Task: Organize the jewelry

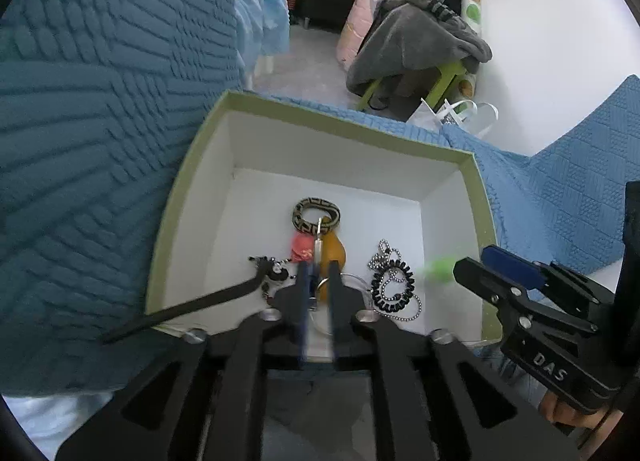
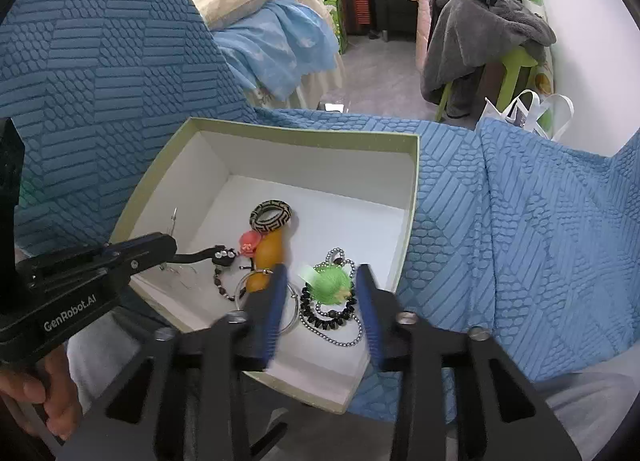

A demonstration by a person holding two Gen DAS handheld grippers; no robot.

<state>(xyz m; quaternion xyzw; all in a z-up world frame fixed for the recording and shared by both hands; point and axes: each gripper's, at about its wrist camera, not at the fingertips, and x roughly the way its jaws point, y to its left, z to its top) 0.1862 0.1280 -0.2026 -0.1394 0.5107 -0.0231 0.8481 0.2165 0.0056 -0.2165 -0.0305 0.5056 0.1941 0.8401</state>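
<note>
Right gripper is held part-open over the box, nothing pinched; a green charm lies between its fingers on the beads. Left gripper is narrowly parted, empty, above the amber pendant.

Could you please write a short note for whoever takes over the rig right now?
Left claw: open, low over the box, nothing pinched.
Right claw: open, with the green fuzzy piece between its fingers but not gripped.
In the box: patterned ring, pink piece, orange piece, bead chain with black coil.
The black strap lies across the near rim.
Done: most pieces are in the box.
Left: probably tuck the strap in and pull both claws back.
</note>
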